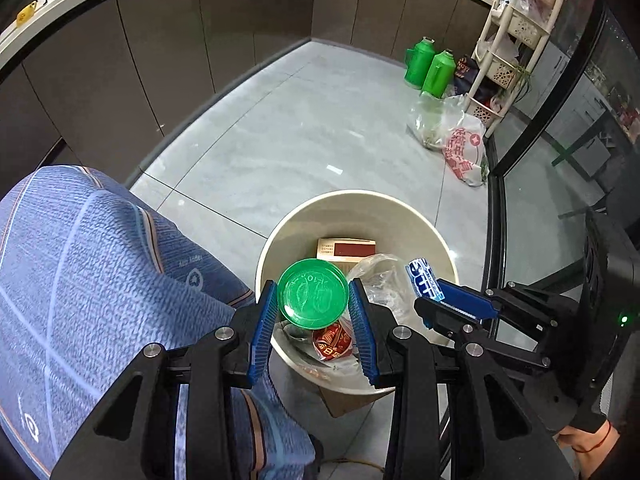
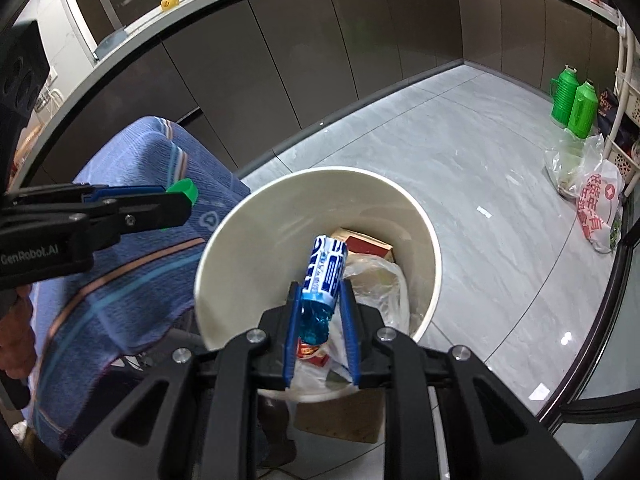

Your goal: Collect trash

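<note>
- We hold a green round lid (image 1: 312, 293) between the blue pads of the left gripper (image 1: 313, 312); both pads press its rim, and raised writing on its face is too faint for us to read.
- We clamp a blue-and-white wrapped bottle (image 2: 325, 276) in the right gripper (image 2: 320, 312), the pads squeezing its crumpled blue end; large white characters run along the label, but we cannot make them out.
- Both pieces of trash hang over the open mouth of a cream bin (image 1: 400, 204), the lid near its left rim, the bottle toward its right.
- Inside the bin we see a red-and-cream box (image 1: 346, 249) with small print, a crumpled clear plastic bag (image 1: 380, 280) and a red wrapper (image 1: 332, 342) with gold marks.
- "GenRobot.AI" reads in white on the left gripper's body in the right wrist view.
- A blue striped cloth (image 1: 100, 272) with a small white logo lies just left of the bin.
- Farther off on the grey floor (image 1: 280, 140) stand two green flasks (image 1: 438, 74), a white bag with red characters (image 1: 464, 148) and a cream basket rack (image 1: 516, 40).
</note>
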The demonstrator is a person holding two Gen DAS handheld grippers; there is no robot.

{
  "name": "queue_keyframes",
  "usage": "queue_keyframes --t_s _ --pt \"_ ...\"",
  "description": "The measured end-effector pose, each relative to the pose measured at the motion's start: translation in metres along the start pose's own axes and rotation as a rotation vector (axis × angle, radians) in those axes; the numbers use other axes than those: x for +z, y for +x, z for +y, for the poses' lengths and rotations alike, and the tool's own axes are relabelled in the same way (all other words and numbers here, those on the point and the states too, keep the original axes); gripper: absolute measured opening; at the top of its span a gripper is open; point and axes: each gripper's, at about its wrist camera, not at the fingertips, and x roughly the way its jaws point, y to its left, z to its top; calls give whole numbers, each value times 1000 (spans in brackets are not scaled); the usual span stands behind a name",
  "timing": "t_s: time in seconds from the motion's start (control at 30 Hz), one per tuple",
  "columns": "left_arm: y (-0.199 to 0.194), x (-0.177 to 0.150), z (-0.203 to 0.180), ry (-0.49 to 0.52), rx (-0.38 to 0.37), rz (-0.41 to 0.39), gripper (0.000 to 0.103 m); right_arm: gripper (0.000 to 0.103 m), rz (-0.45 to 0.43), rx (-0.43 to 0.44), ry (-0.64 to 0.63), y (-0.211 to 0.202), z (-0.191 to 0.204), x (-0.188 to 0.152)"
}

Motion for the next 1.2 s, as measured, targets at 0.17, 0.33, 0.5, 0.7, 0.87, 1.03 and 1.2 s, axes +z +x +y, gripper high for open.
queue_keyframes --t_s 0.17,0.33,0.5,0.7,0.87,1.03,1.2 --pt "9 4 0 3 15 2 39 27 14 1 -32 9 0 0" --pt "7 8 -4 3 45 -31 68 61 -22 11 -67 5 4 -1" --pt "-8 11 -1 -4 49 -78 91 98 -53 43 -103 -5 9 -5" --pt "-28 13 1 -36 69 -111 95 100 -43 22 -137 -13 15 -10" --pt "-47 9 4 -45 92 -132 95 100 -43 11 -118 -23 21 -14" --pt "-74 -2 9 -50 122 -156 95 100 -47 -4 -127 -38 35 -13" --pt "-123 -32 37 -142 175 -193 95 100 -86 -29 -151 -70 66 0"
